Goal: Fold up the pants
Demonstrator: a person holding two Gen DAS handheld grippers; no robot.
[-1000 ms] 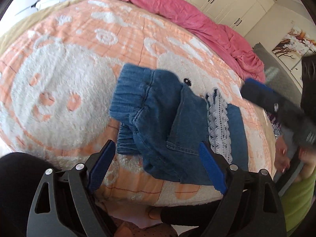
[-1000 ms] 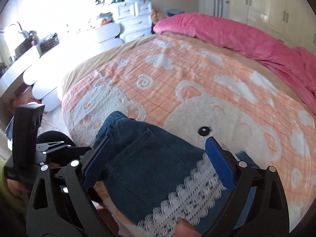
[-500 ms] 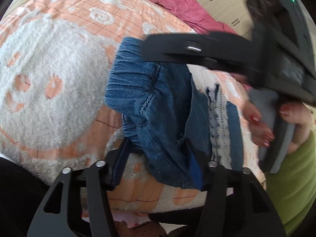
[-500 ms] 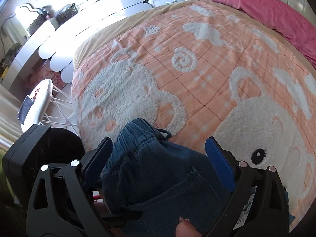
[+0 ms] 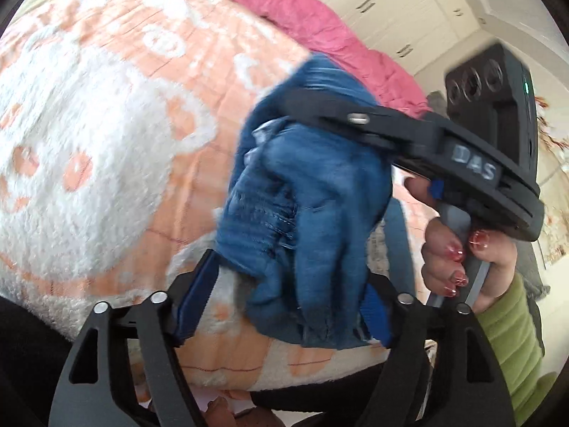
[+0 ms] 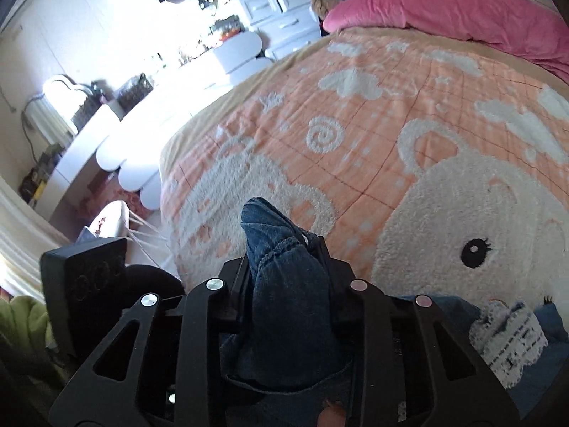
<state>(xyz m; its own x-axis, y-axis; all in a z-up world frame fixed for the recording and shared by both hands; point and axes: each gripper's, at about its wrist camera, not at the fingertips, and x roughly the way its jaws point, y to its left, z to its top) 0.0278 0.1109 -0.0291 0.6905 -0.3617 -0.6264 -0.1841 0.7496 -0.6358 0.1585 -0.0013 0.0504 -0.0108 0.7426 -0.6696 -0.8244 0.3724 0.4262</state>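
Observation:
The small blue denim pants [image 5: 313, 192] with white lace trim [image 6: 508, 334] lie near the front edge of the peach bear-pattern blanket [image 5: 106, 114]. My right gripper [image 6: 284, 270] is shut on the bunched waistband end of the pants [image 6: 284, 299] and lifts it off the bed. In the left wrist view that gripper's black body [image 5: 444, 142] crosses above the raised denim. My left gripper [image 5: 288, 306] has its blue pads [image 5: 193, 302] apart on either side of the lower fold, open.
A pink duvet [image 6: 462, 10] lies along the far side of the bed. White drawers [image 6: 281, 17] and a white desk [image 6: 106, 131] stand beyond the bed's left edge. White wardrobes [image 5: 391, 7] stand behind the bed.
My right gripper has closed on the waistband end and raised it. The pants have bunched up between the two grippers. My left gripper stays open at the near fold.

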